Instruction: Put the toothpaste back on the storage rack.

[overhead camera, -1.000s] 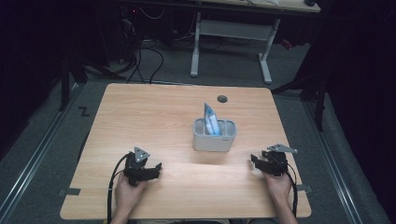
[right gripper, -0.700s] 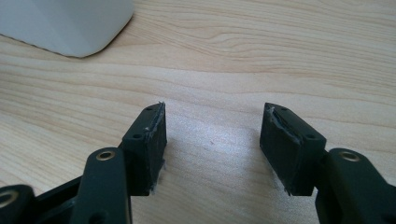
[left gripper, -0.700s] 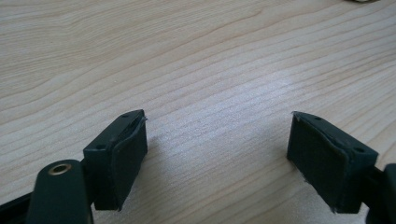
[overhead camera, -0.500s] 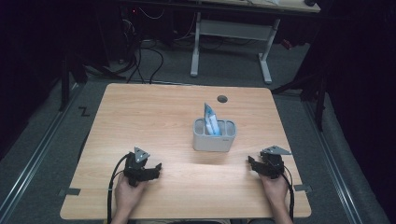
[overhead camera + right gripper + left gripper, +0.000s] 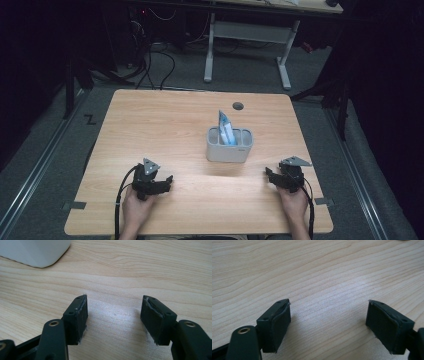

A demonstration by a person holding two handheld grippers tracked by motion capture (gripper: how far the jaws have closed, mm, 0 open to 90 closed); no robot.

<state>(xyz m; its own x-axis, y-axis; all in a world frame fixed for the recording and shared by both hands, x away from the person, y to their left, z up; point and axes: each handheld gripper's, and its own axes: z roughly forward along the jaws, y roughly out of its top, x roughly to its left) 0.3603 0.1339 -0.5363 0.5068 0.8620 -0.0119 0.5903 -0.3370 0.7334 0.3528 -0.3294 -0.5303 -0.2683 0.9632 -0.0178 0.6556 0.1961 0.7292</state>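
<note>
Packet (image 5: pixel 225 129) in holder (image 5: pixel 229 151): printing too small to read.

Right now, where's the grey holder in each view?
High view: the grey holder stands right of the table's centre, a blue-and-white packet upright in it.
Left gripper view: not in it; wood between open jaws.
Right gripper view: its pale corner at top left.
Shared landmark: the tabletop's wood grain.

A holder (image 5: pixel 229 147) stands mid-table (image 5: pixel 165 125), a pouch (image 5: pixel 225 129) upright inside it.
</note>
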